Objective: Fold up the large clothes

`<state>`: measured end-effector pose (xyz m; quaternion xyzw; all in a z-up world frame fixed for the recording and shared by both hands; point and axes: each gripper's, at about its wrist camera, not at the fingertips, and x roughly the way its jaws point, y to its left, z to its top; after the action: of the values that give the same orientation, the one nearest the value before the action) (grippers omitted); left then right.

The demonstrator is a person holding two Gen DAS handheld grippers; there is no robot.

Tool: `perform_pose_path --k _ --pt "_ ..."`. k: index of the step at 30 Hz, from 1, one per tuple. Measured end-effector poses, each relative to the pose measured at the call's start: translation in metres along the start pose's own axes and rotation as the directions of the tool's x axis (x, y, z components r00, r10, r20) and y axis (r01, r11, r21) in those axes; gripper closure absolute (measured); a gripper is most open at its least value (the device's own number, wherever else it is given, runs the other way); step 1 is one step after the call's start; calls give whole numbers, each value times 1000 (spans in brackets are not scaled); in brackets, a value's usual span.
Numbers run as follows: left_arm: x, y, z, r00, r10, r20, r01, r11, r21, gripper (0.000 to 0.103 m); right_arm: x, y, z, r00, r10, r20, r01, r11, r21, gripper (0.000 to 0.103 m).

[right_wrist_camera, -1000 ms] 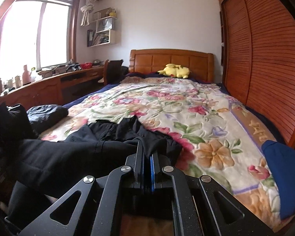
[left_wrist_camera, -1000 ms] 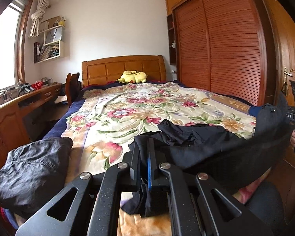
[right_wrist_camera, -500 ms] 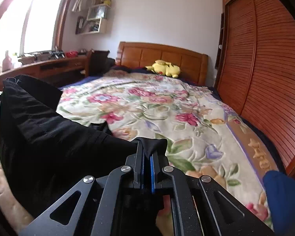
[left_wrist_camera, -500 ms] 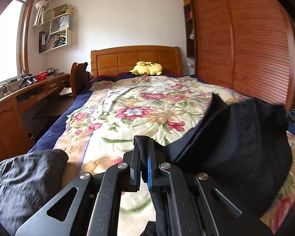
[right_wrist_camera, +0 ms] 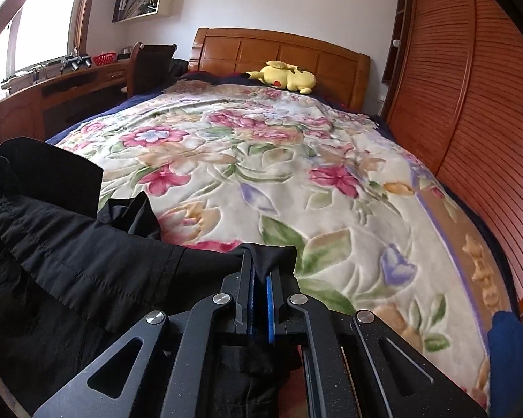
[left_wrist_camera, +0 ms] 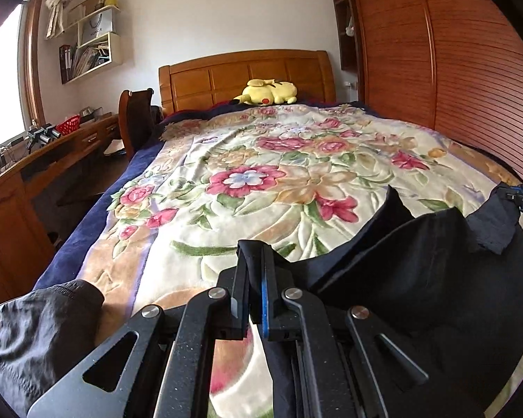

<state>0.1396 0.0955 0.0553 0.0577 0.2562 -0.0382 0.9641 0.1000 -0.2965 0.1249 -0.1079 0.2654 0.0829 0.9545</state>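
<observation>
Both grippers pinch the black garment [left_wrist_camera: 418,278] at foot of bed w/ floral blanket [left_wrist_camera: 279,181]. L gripper [left_wrist_camera: 252,278]: fingers clamped on a cloth edge, fabric poking up btwn pads; rest of garment spreads to 3 o'clock, toward other gripper at frame's far edge. R gripper [right_wrist_camera: 261,282]: fingers closed on another edge, garment [right_wrist_camera: 69,250] draping off to 9 o'clock. Grey jacket [left_wrist_camera: 35,334] bunched at 8 o'clock in L view. Yellow plush [right_wrist_camera: 282,75] at 12 o'clock by headboard [right_wrist_camera: 279,48]. Wardrobe [right_wrist_camera: 470,87] at 2 o'clock.
</observation>
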Motion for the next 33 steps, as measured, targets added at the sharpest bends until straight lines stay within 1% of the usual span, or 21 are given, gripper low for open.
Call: perform_pose_path --k 2,4,5,7,9,11,12,13,14,15,16,17,19,20,21,24,26,28,30,33 --pt "8 -1 0 1000 1 -8 -1 1000 1 98 5 2 1 1000 -2 -13 2 1000 -1 99" --pt "16 -4 -7 999 -3 -34 4 1000 18 98 15 6 2 999 -8 -49 7 1000 -25 99" --pt "20 -3 -8 999 -1 -41 1 1000 21 98 18 7 1 998 -3 -57 1 999 -33 95" --pt "25 -4 -12 998 22 -57 -20 1000 24 98 19 9 1 998 -6 -60 3 999 -43 93" --pt "25 -3 -15 998 19 -59 -18 1000 16 98 18 11 1 998 5 -64 -8 999 -51 85" --pt "22 -3 -17 998 6 -66 -5 1000 16 95 14 14 1 998 21 -52 -25 997 -72 62" --pt "20 -3 -17 998 4 -68 -3 1000 18 91 14 16 2 999 17 -46 -21 996 -84 57" --pt "18 -3 -18 998 -2 -70 3 1000 21 86 11 18 2 999 14 -38 -18 995 -95 50" --pt "15 -2 -18 998 -5 -67 7 1000 22 74 9 19 1 1000 6 -24 -9 995 -104 43" --pt "11 -2 -20 998 -13 -60 14 1000 19 62 7 19 1 1000 -1 -10 0 994 -109 40" --pt "6 -1 -23 998 -28 -56 29 999 16 60 3 19 1 1000 -1 1 2 994 -113 38" --pt "1 -1 -27 997 -43 -58 44 999 19 57 0 19 1 1000 4 9 -3 993 -114 37" --pt "-7 -1 -33 997 -48 -57 50 998 26 41 -6 20 -1 1000 9 18 -7 993 -115 35" --pt "-12 -1 -37 997 -58 -55 60 998 26 29 -9 20 -4 1000 10 22 -8 993 -118 35" --pt "-16 -1 -40 996 -72 -55 73 997 24 25 -11 21 -7 1000 17 22 -14 993 -119 35" --pt "-29 -3 -49 994 -91 -63 93 995 30 24 -14 24 -15 999 54 7 -53 990 -133 34" --pt "-39 -6 -55 996 -73 -55 76 996 47 24 -14 25 -20 999 51 -9 -52 986 -157 34" --pt "-47 -7 -61 995 -84 -59 87 995 43 24 -14 25 -26 999 36 -25 -40 985 -168 34" --pt "-52 -6 -68 992 -102 -68 104 994 27 24 -15 23 -28 998 38 -42 -44 987 -153 34" --pt "-63 -5 -82 990 -122 -78 123 992 10 24 -27 20 -34 998 42 -44 -47 992 -114 34"
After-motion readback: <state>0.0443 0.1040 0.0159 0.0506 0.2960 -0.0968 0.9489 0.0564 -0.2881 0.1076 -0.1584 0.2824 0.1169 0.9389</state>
